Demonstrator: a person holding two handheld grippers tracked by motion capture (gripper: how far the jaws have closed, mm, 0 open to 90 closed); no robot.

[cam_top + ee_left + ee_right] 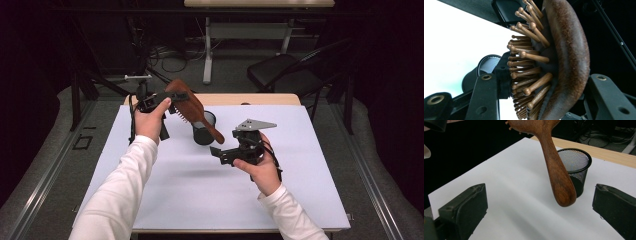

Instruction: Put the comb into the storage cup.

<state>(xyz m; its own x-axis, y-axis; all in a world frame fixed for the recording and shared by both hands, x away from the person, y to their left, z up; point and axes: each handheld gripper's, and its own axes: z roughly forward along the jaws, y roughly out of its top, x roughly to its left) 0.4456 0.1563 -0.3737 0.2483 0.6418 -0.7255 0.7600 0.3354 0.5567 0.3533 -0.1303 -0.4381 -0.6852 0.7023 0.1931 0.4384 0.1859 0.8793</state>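
Note:
A brown wooden hairbrush (pixel 189 106) hangs above the table, its head clamped between the jaws of my left gripper (pixel 176 99). In the left gripper view the bristles (pixel 529 62) point left and the rounded back (pixel 571 62) presses on the right jaw. The brush handle (pixel 556 170) slopes down in front of a black mesh cup (pixel 574 167), which stands upright on the white sheet (pixel 190 185). My right gripper (pixel 220 152) is held just right of the cup (pixel 204 129). Its jaws stand wide open (pixel 540 188) with nothing between them, and the handle tip hangs a little ahead.
The white sheet covers a wooden table (pixel 270 99) whose far edge shows behind it. A black chair (pixel 285 72) and the legs of a desk (pixel 207 55) stand beyond the table, with cables (pixel 170 57) on the floor.

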